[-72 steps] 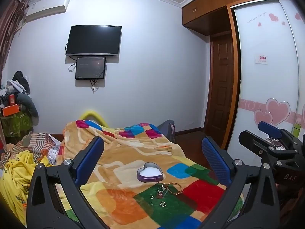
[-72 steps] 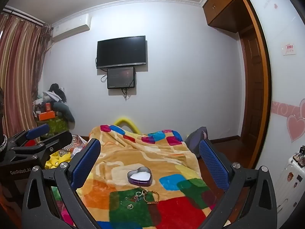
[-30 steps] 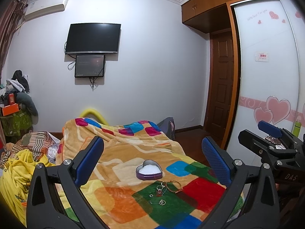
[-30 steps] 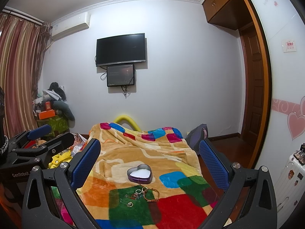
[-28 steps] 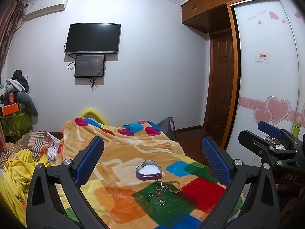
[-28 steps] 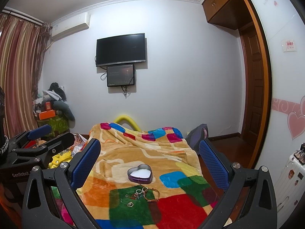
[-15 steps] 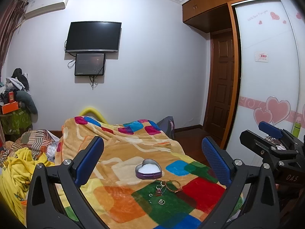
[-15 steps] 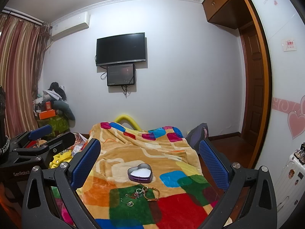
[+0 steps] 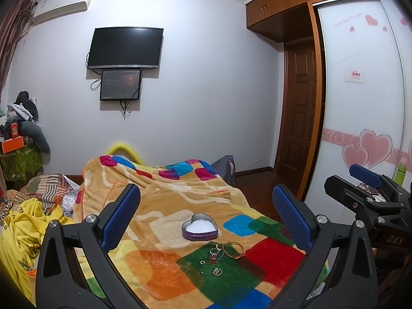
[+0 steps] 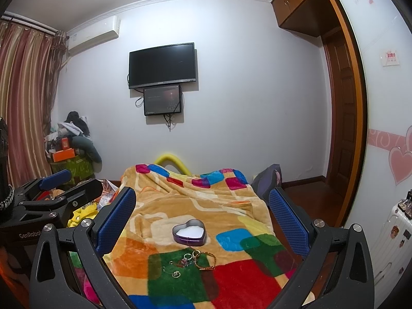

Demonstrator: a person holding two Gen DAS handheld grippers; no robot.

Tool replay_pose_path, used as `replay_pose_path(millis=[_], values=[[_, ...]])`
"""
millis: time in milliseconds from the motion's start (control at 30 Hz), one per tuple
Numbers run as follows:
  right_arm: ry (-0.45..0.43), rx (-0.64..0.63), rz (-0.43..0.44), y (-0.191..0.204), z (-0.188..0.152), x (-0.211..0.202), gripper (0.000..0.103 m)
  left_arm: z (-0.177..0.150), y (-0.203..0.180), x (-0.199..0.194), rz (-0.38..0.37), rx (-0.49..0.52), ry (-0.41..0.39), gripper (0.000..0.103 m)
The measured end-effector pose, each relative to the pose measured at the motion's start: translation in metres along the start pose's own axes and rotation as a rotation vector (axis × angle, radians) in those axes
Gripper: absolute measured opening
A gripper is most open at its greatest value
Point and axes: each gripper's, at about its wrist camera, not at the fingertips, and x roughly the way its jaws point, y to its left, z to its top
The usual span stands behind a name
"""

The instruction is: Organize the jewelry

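A purple heart-shaped tin point(image 9: 199, 230) with a white lining sits open on the colourful blanket point(image 9: 164, 265); it also shows in the right wrist view point(image 10: 189, 232). Just in front of it lie a gold bracelet point(image 9: 233, 247), several rings point(image 9: 213, 252) and a thin chain with a pendant point(image 9: 216, 272). The bracelet point(image 10: 206, 260) and rings point(image 10: 186, 258) also show in the right wrist view. My left gripper point(image 9: 206, 213) is open and empty, held well above and short of the jewelry. My right gripper point(image 10: 202, 212) is open and empty too, at a similar distance.
The blanket point(image 10: 195, 278) covers a bed that ends at a yellow rail point(image 10: 172, 162). Yellow clothes point(image 9: 23, 226) pile at the left. A wardrobe point(image 9: 360, 103) with heart decals and a wooden door point(image 9: 298, 126) stand on the right. A TV point(image 9: 125, 48) hangs on the far wall.
Both grippers have drifted slightly; the tin and jewelry sit a touch higher in the views. The jewelry has not moved, and both grippers stay open.
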Motion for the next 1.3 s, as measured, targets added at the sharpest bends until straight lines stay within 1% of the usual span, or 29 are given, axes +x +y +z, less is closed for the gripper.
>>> replay_pose_path(millis=[200,367,567,667,767,900,967,1033,1100,1200,1267,1300], values=[[0.012,0.01,0.002,0.0,-0.003,0.001,0.103,-0.003,0.001,0.003,-0.001,-0.009,0.009,0.103],[0.039,0.02,-0.001,-0.004,-0.008,0.007,0.103,-0.006,0.004,0.01,0.004,-0.015,0.024,0.103],[0.08,0.032,-0.014,-0.012,-0.014,0.017,0.103,-0.014,0.011,0.024,-0.003,-0.045,0.065,0.103],[0.111,0.039,-0.023,-0.018,-0.02,0.024,0.103,-0.021,0.018,0.04,-0.001,-0.068,0.108,0.103],[0.15,0.046,-0.033,-0.025,-0.028,0.034,0.103,-0.029,0.025,0.057,0.017,-0.095,0.152,0.103],[0.215,0.053,-0.052,-0.034,-0.042,0.051,0.103,-0.045,0.036,0.084,0.034,-0.115,0.234,0.101],[0.257,0.056,-0.056,-0.039,-0.051,0.062,0.103,-0.055,0.038,0.098,0.037,-0.112,0.287,0.094],[0.288,0.059,-0.055,-0.042,-0.057,0.07,0.103,-0.065,0.038,0.112,0.026,-0.11,0.341,0.089],[0.321,0.066,-0.05,-0.045,-0.063,0.075,0.103,-0.078,0.04,0.125,0.013,-0.113,0.399,0.086],[0.361,0.073,-0.041,-0.049,-0.073,0.085,0.102,-0.096,0.037,0.141,-0.006,-0.098,0.47,0.076],[0.387,0.081,-0.034,-0.051,-0.08,0.09,0.101,-0.108,0.032,0.15,-0.028,-0.077,0.52,0.064],[0.396,0.084,-0.03,-0.052,-0.082,0.092,0.1,-0.114,0.03,0.154,-0.04,-0.066,0.548,0.06]])
